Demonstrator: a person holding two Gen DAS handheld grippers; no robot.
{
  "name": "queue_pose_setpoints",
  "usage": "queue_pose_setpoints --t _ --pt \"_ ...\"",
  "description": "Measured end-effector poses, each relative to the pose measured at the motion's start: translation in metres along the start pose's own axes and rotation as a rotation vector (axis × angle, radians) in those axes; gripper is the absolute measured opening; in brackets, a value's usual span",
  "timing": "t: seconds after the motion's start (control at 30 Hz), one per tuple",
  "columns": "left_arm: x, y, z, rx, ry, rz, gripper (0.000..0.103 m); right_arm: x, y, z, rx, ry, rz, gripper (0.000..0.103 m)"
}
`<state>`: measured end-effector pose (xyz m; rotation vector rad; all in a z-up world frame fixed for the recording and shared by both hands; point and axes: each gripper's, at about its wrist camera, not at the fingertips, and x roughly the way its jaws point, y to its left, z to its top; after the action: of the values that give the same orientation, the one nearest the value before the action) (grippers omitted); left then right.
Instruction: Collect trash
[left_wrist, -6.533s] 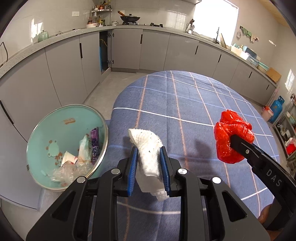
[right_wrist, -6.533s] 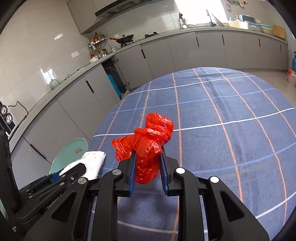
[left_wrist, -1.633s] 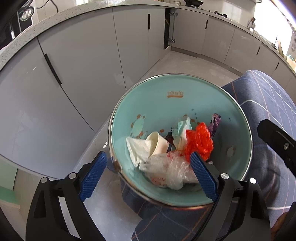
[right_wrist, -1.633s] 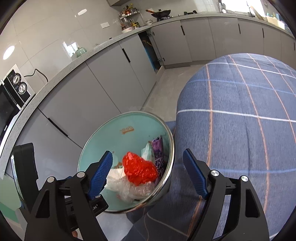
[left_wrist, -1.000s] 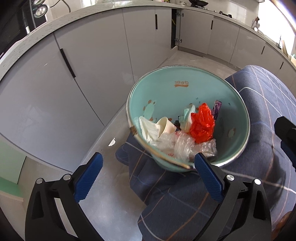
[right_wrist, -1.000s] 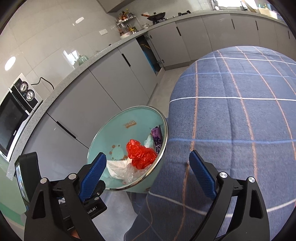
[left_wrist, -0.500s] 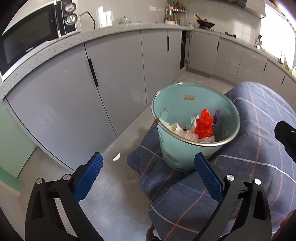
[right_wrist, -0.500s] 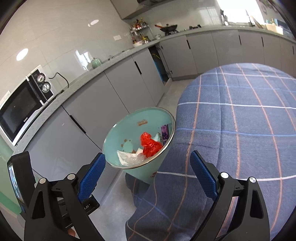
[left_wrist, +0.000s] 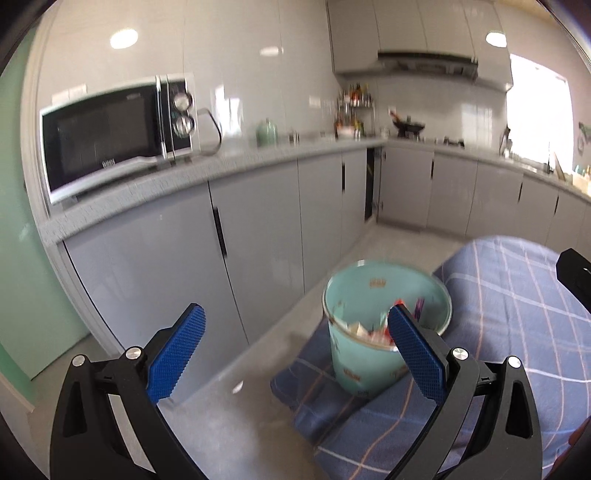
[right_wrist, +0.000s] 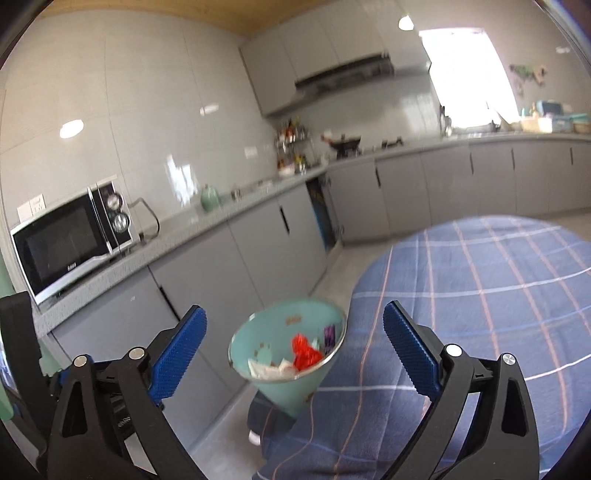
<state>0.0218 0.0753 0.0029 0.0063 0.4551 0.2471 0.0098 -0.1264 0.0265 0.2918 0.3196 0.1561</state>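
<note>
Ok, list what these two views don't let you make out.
- Bin bottom, both views: trash on top covers it.
- Bin contents, left wrist: left gripper finger and motion blur obscure them.
- Print on the bin: too small and blurred.
- Table's near edge, right wrist: right gripper blocks it.

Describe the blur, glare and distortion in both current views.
Left wrist view: motion blur smears the microwave and bin; the window is blown out. Right wrist view: bin soft, window overexposed. Both show fisheye bending and wall glare.
</note>
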Motion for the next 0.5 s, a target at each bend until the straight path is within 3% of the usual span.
queue_pose_setpoints --t 0.3,0.5 --pt "-0.027 -0.004 0.007 0.015 -0.078 -0.076 0.097 -0.027 0.008 0.007 -0.025 -0.1 -0.03 0.096" --pt "-0.034 -0.006 0.007 0.029 -0.095 -0.062 0.097 -0.035 0.004 0.007 0.003 -0.112 -0.049 0.097"
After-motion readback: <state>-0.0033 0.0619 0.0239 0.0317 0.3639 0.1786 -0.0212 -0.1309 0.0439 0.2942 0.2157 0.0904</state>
